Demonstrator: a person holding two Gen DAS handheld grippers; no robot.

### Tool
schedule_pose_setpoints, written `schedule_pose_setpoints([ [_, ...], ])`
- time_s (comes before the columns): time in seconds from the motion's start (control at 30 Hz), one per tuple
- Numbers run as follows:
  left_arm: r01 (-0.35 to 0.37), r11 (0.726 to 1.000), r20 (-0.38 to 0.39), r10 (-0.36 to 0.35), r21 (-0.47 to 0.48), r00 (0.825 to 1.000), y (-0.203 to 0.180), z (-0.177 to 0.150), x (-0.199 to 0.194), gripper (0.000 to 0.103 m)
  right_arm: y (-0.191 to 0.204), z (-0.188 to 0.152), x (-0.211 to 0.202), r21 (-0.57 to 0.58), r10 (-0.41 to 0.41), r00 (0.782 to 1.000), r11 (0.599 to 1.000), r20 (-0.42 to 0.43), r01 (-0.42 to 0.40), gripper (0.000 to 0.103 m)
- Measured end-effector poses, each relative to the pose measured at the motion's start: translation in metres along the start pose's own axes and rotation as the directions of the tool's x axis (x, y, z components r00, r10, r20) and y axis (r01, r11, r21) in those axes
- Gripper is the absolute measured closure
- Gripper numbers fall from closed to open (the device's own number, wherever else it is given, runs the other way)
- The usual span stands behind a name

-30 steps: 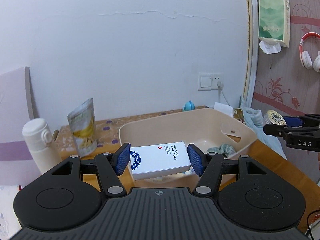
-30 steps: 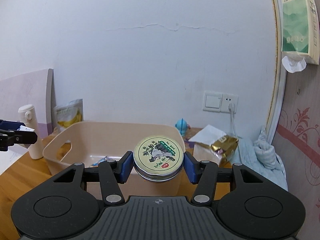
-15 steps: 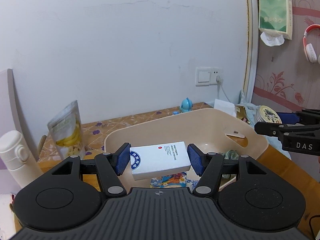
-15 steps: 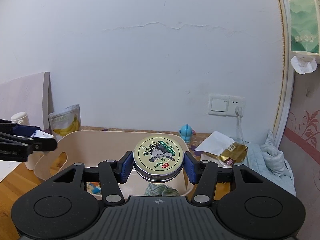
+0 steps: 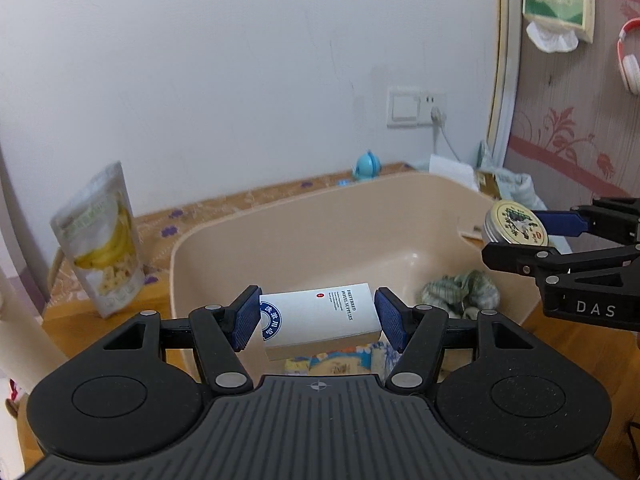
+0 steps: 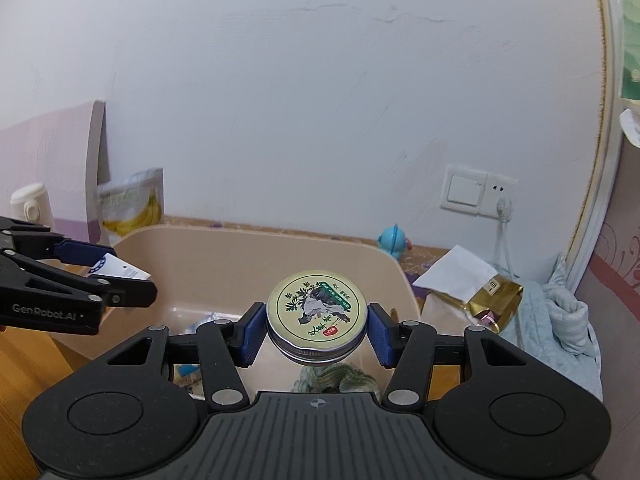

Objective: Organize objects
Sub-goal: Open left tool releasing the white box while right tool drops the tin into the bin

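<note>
Both jaws pinch cargo: my left gripper [image 5: 318, 322] clamps a white rectangular card box [image 5: 320, 318] above the near part of the beige plastic tub [image 5: 304, 216], my right gripper [image 6: 316, 334] a round metal tin with a green-printed lid [image 6: 317, 314] over its right end. I should lower each clear of the rim and of the green checked cloth [image 5: 460, 294] before releasing, hands well apart.

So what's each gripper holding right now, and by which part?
Left gripper: white box, by its short ends. Right gripper: round tin, by its rim.
</note>
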State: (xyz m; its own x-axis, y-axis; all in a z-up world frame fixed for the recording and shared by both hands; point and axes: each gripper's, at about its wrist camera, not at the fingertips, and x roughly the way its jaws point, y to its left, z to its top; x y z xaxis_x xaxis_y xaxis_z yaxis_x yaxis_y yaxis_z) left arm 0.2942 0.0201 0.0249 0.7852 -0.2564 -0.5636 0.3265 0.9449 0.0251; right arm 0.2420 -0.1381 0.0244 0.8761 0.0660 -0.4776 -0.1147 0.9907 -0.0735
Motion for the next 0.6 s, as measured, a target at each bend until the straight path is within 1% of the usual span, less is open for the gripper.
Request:
schedule_pose_setpoints([
  [0.3, 0.016, 1.000, -0.098, -0.015, 0.017, 0.995, -0.005, -0.007, 0.024, 0.039, 0.007, -0.008, 0.021, -0.042, 0.013, 0.995, 0.999, -0.095, -0.018, 0.052],
  [0.4, 0.024, 1.000, -0.113, -0.024, 0.002, 0.993, -0.004, -0.007, 0.027, 0.039, 0.008, -0.010, 0.029, -0.049, 0.018, 0.992, 0.999, -0.124, -0.024, 0.052],
  [0.6, 0.023, 1.000, -0.133, -0.023, -0.002, 0.991, -0.006, -0.003, 0.031, 0.038, 0.003, -0.008, 0.036, -0.019, 0.039, 0.986, 0.999, -0.160, -0.043, 0.051],
])
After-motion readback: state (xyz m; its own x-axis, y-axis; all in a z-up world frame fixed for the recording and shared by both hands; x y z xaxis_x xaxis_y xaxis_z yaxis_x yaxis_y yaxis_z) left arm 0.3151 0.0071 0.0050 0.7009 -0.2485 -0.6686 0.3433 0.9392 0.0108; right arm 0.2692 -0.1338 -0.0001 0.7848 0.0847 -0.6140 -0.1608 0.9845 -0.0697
